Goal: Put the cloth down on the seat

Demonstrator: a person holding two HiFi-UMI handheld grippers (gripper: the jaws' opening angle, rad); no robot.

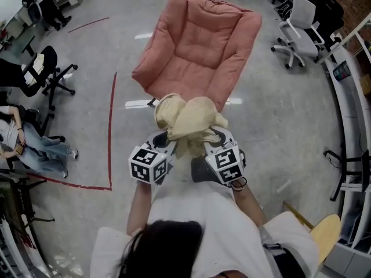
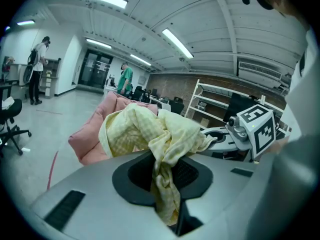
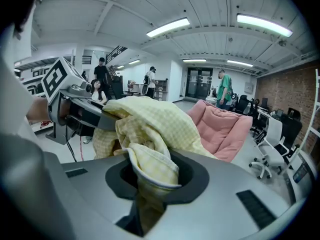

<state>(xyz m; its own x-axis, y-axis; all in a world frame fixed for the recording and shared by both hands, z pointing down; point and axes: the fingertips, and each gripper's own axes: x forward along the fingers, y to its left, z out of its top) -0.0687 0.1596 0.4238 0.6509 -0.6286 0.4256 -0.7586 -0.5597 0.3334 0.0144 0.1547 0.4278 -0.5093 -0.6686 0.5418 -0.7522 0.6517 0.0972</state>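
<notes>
Now the left gripper (image 1: 165, 139) and right gripper (image 1: 215, 136) both clamp the bunched yellow cloth (image 1: 188, 117) — held near the pink chair's (image 1: 203, 39) front edge.

I'm standing in a big open-plan office that doubles as a test lab. The bare concrete floor (image 1: 290, 114) is marked off with red tape lines (image 1: 112, 126). Swivel chairs (image 1: 302, 22) on castors stand about, and a long white desk (image 1: 346, 97) runs along 1 side. Strip lights (image 3: 167, 28) line the white ceiling. There is also a brick wall (image 3: 295, 86), white shelving (image 2: 215, 96) and dark glass doors (image 2: 95, 69).
</notes>
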